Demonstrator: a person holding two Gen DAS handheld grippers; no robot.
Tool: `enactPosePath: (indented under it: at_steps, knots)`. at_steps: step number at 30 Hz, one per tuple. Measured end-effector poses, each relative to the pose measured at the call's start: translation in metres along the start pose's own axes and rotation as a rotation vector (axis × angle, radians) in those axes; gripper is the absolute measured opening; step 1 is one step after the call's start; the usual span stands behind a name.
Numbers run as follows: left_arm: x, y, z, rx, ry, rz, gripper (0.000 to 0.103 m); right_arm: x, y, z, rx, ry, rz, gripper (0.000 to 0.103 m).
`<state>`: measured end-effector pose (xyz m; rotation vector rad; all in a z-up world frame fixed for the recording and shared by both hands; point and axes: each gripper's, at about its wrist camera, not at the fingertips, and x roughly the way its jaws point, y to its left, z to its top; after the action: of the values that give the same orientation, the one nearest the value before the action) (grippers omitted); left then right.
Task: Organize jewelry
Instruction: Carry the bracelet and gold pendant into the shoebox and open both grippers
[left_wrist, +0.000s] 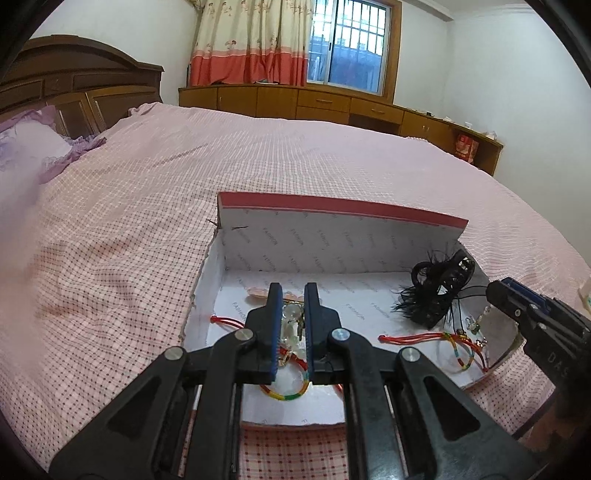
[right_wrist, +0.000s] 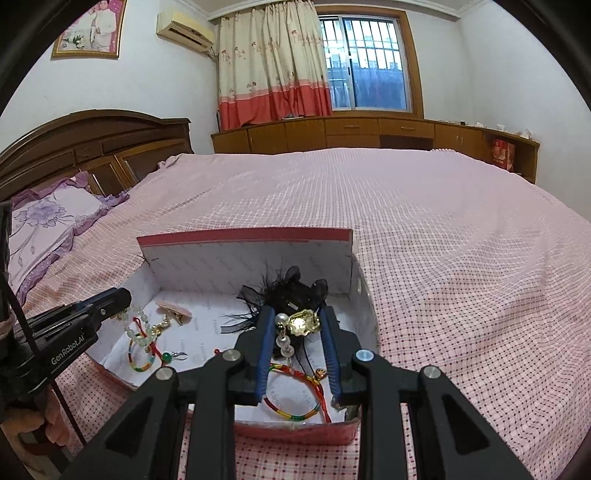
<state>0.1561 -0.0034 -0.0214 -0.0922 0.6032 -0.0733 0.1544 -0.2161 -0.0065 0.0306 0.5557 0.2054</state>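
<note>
left wrist view: left gripper (left_wrist: 293, 314) low over the open box (left_wrist: 332, 236) on the pink checked bedspread (left_wrist: 129, 221), fingers (left_wrist: 274, 321) nearly together, pinching a pale beaded bracelet (left_wrist: 291, 325); a rainbow cord bracelet (left_wrist: 284, 395) on the box floor below, a black feathered hair clip (left_wrist: 439, 295) at the right end. right wrist view: right gripper (right_wrist: 297, 325) above the same box, fingers (right_wrist: 266, 347) narrowly apart, clamped on a gold and pearl earring (right_wrist: 301, 323); another rainbow bracelet (right_wrist: 295, 410) underneath, a pink clip (right_wrist: 173, 312) lying further left.

Matt white paper-lined cardboard box (right_wrist: 173, 273) on woven checked cloth bedspread (right_wrist: 443, 240); glossy gold metal earring (right_wrist: 301, 323), feathery black hairpiece (right_wrist: 291, 291), polished wood headboard (right_wrist: 92, 144).
</note>
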Motion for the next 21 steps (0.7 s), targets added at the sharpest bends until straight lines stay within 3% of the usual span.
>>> enactPosePath:
  at_steps: [2,4,6,21]
  knots:
    - [0.002,0.000,0.000,0.003,0.002,0.009,0.004,0.003,0.000,0.000,0.001,0.008,-0.001,0.029]
    - [0.003,0.000,0.001,0.003,0.007,0.018,0.015,0.004,0.000,-0.001,0.004,0.013,-0.004,0.029]
    - [0.003,0.001,0.001,-0.004,0.006,0.023,0.032,0.006,0.000,-0.001,0.006,0.017,-0.012,0.033]
    - [-0.033,-0.001,0.004,-0.018,0.011,0.021,0.063,-0.026,0.007,0.004,0.019,-0.007,0.041,0.048]
